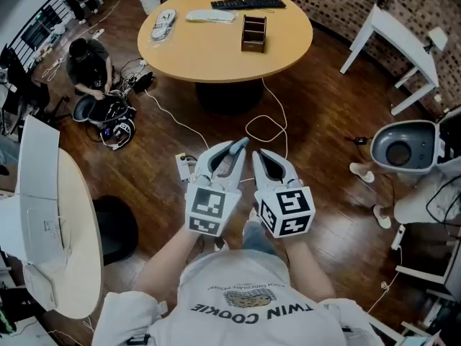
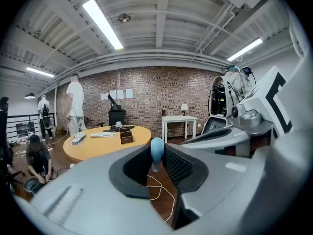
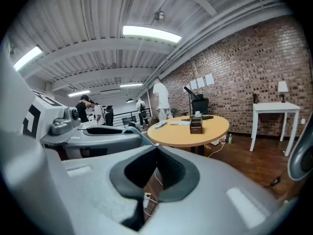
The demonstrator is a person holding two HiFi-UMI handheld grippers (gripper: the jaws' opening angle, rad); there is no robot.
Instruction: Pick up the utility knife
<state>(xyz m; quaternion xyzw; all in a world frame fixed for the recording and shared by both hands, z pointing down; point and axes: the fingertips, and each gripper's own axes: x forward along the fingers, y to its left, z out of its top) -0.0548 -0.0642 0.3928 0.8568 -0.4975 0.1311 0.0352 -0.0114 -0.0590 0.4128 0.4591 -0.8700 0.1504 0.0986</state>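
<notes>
Biggest thing here is the dark wood floor (image 1: 324,107), with a round tan table (image 1: 216,52) up ahead and a white side table (image 1: 400,34) off to the right. A person is crouched (image 1: 90,67) on the floor to the left of the round table, next to some gear. The two grippers are held side by side over bare floor, close in to the holder's chest and well apart from the table. The left gripper (image 1: 238,145) has its jaws nearly together with a small rounded blue bit (image 2: 156,151) pinched at the tips, no idea what it is. The right gripper (image 1: 258,153) has its tips meeting with nothing between them. A white cable (image 1: 265,125) loops on the floor just past them. On the table there's a black keyboard (image 1: 248,3) at the far side and a small wooden box (image 1: 253,33). The utility knife (image 1: 164,21) is, best I can tell, the long grey thing lying near the table's left edge, but it's too small to be sure.
</notes>
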